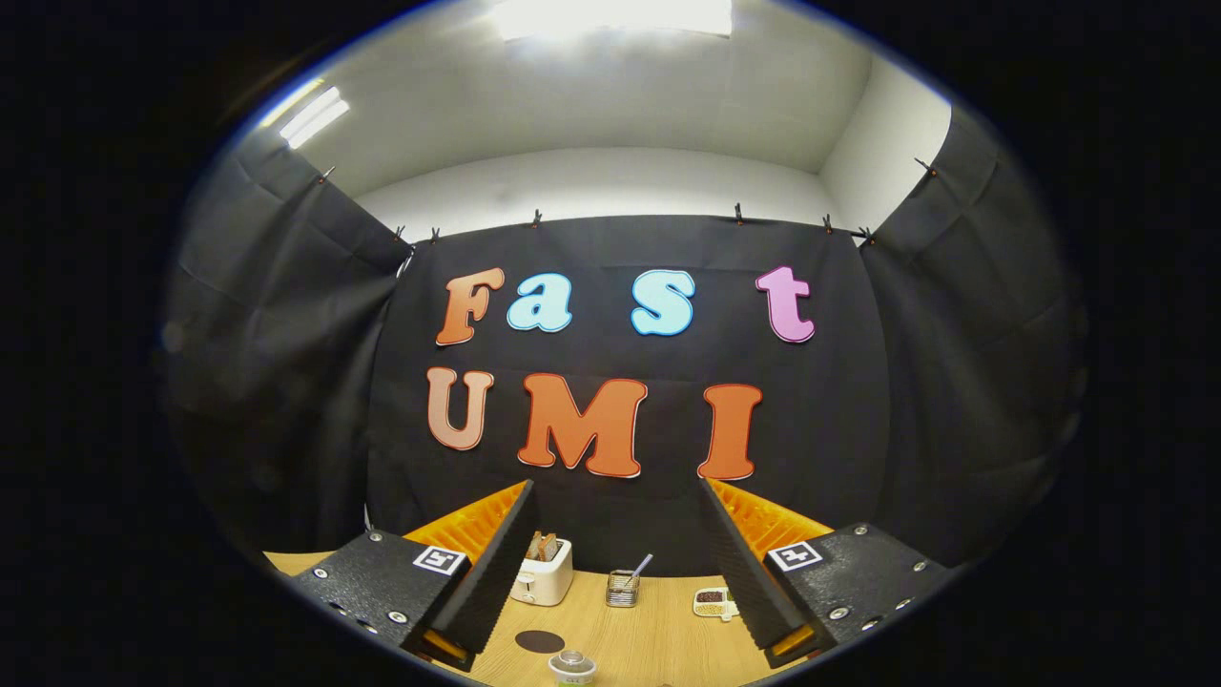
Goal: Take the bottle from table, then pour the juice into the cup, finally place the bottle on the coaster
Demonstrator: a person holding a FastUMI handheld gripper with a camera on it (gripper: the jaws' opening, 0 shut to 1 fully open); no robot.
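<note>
Wooden table [658, 639] lies under the gripper [615, 496], whose fingers stand wide apart, holding nothing. Between them, low and close, sits the bottle [572, 666]; a dark round coaster [540, 641] lies just beside it. Beyond: toaster [542, 571], wire holder [622, 588], small dish [712, 601].

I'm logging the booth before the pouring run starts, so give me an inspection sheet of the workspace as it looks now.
Surface: light wooden table, bare in the middle.
Job's things: dark round coaster ahead of the left finger; a clear domed top over a green band, nearest the camera, which may be the bottle or the cup; cannot tell which.
Clutter: white toaster with toast in it; small wire basket with a utensil in it; small dish of dark and pale bits.
Grippers: gripper raised, jaws wide open, holding nothing.
Cables: nothing seen.
Surroundings: black cloth walls, white ceiling with lit panels.
</note>
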